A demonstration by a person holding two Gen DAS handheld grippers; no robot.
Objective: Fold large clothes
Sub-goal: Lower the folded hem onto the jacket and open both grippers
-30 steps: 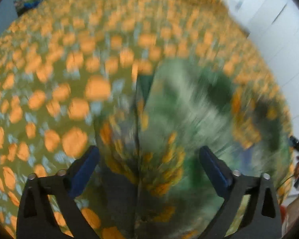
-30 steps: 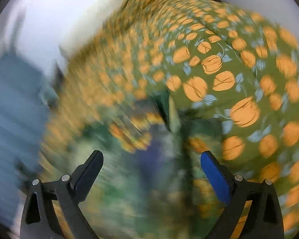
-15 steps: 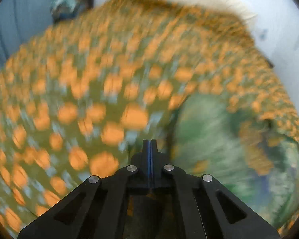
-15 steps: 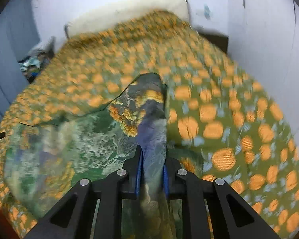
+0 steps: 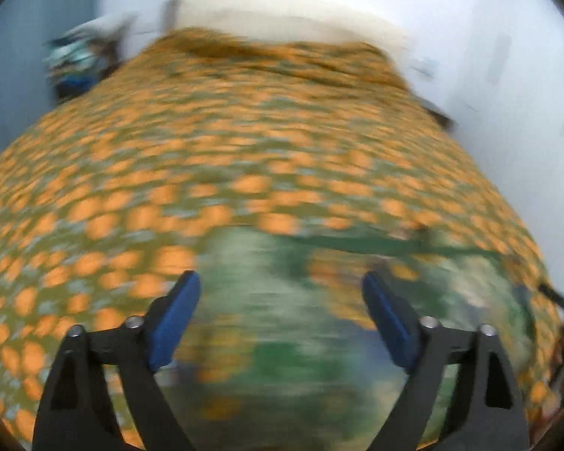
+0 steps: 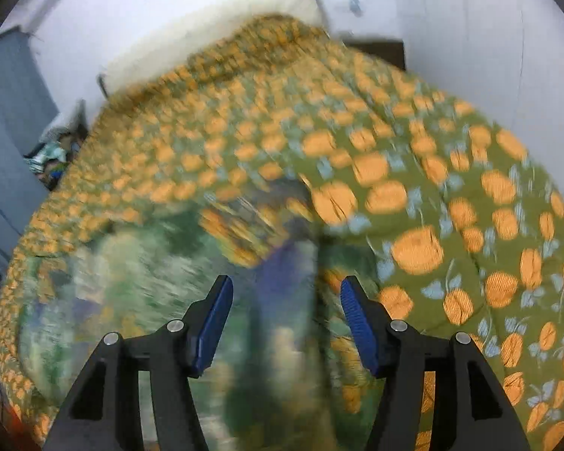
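The bed (image 6: 451,173) is free beyond the garment (image 6: 150,282). A wall (image 6: 507,56) closes the right side, a clutter pile (image 6: 52,154) stands at far left.

The garment (image 6: 139,282) lies on the bedspread (image 6: 451,195), pillow (image 6: 206,26) behind.

Soft matt cloth garment (image 6: 139,282) on woven-looking bedspread (image 6: 451,195); gripper pads (image 6: 357,319) ribbed blue, prob. rubber.

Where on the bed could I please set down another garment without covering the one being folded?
The bedspread is bare from the garment's far edge up to the pillow, and along the wall side beside it. The near end, under the left gripper and right gripper, is taken.
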